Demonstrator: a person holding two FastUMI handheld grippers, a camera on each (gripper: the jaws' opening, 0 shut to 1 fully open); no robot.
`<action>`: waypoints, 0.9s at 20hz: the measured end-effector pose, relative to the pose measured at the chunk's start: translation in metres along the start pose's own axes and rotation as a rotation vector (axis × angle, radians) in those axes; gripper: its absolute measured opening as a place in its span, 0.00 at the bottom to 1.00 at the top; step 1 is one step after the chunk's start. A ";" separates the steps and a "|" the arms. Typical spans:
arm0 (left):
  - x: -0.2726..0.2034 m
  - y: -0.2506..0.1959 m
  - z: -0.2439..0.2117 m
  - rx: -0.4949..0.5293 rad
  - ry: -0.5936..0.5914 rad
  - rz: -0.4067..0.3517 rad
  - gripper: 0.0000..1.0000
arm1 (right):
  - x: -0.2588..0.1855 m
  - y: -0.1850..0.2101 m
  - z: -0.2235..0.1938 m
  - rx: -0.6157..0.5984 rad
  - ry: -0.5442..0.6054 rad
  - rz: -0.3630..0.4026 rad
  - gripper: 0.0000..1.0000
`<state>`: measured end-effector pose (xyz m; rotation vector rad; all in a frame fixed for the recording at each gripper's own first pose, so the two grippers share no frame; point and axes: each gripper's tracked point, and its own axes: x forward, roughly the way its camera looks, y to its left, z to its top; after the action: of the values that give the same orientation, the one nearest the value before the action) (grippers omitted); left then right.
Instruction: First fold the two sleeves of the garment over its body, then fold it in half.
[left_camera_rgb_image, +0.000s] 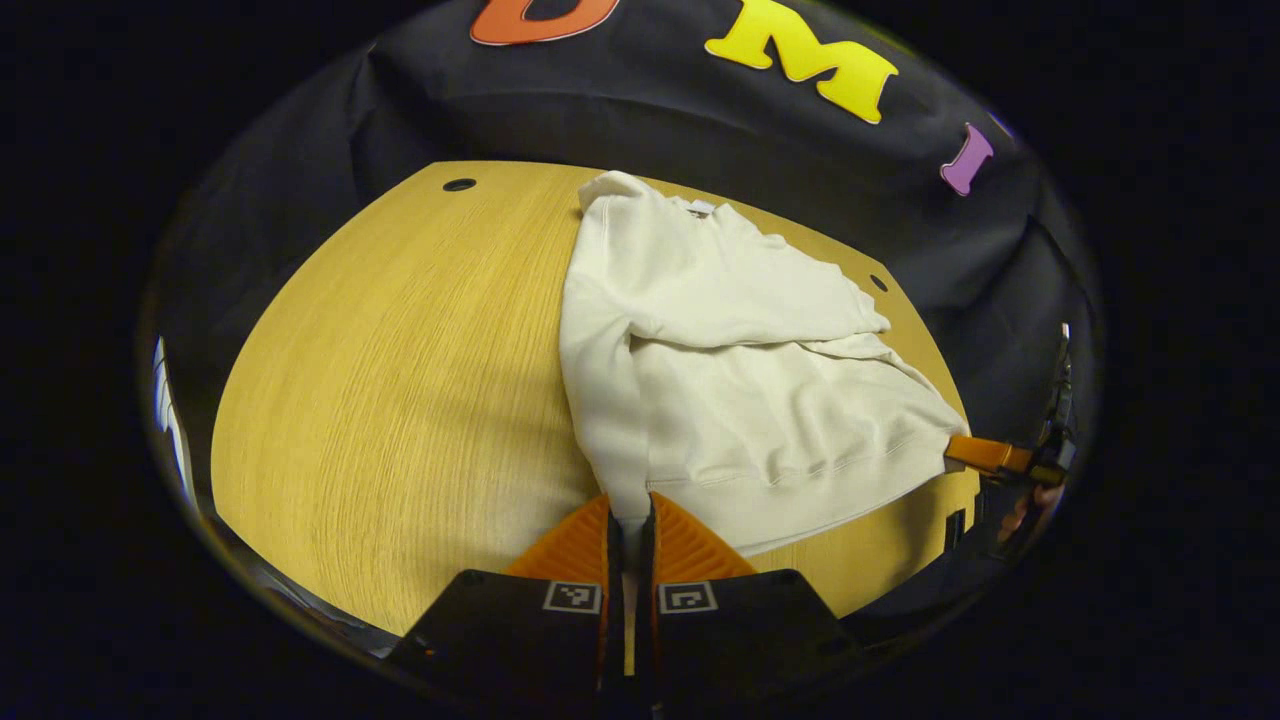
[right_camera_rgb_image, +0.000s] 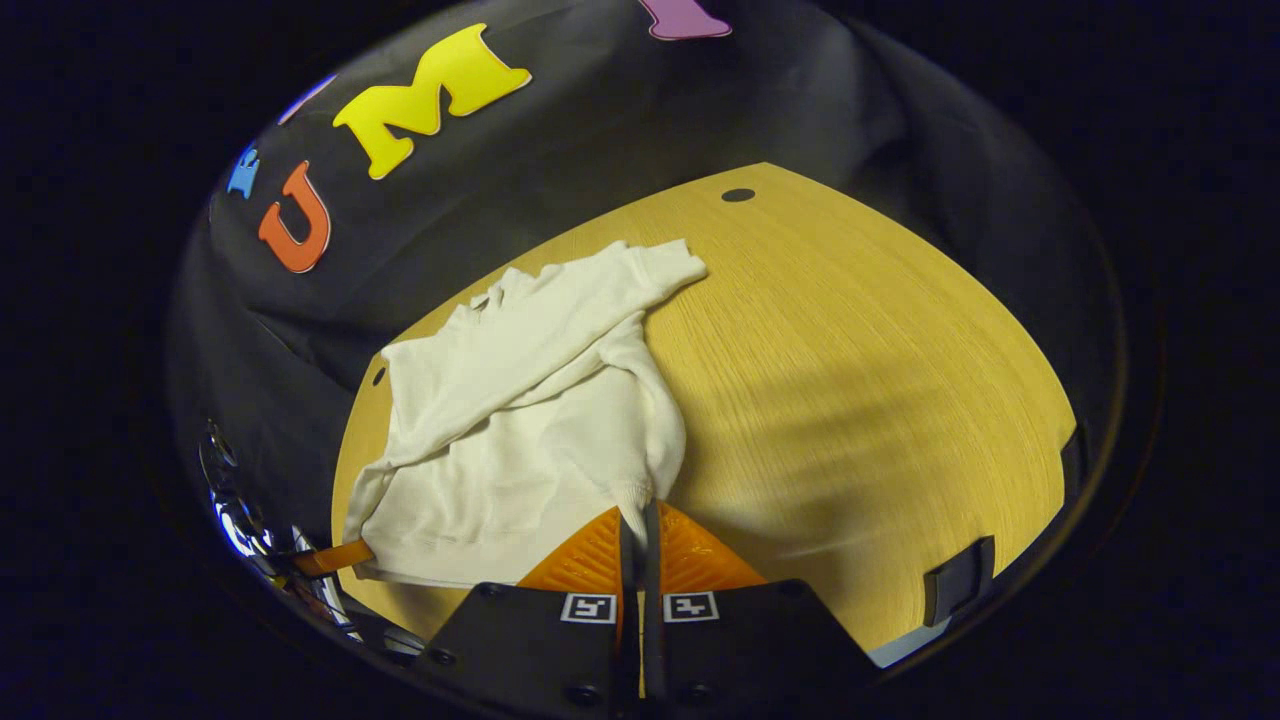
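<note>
My left gripper (left_camera_rgb_image: 630, 515) is clamped on the near hem corner of the garment (left_camera_rgb_image: 740, 370), both fingers pressed together with the cream cloth pinched between them at 6 o'clock in the left gripper view. My right gripper (right_camera_rgb_image: 640, 520) is likewise clenched on the opposite hem corner, cloth rising from between its fingers at 6 o'clock in the right gripper view. In the left gripper view the right gripper also shows far off at 4 o'clock, gripping the hem's other end.

The garment, a cream sweatshirt, lies on the table with both sleeves folded across its body, collar toward the far edge at 12 o'clock.

The table (left_camera_rgb_image: 400, 380) is light yellow wood grain with small dark holes near its far edge. Black cloth walls hang behind it. A small tag (left_camera_rgb_image: 700, 208) sits at the collar; I cannot read it.
</note>
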<state>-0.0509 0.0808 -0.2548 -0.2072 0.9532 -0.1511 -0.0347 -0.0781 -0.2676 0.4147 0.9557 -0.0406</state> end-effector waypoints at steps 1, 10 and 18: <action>-0.006 -0.003 0.014 0.017 -0.021 0.002 0.07 | -0.003 0.006 0.009 -0.012 -0.023 0.013 0.02; -0.021 -0.015 0.166 0.205 -0.259 0.010 0.07 | -0.004 0.054 0.126 -0.040 -0.186 0.111 0.02; 0.009 -0.016 0.280 0.347 -0.302 0.017 0.07 | 0.026 0.110 0.237 -0.140 -0.276 0.149 0.02</action>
<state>0.1836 0.0943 -0.1007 0.0975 0.6154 -0.2588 0.1900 -0.0587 -0.1329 0.3399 0.6493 0.1015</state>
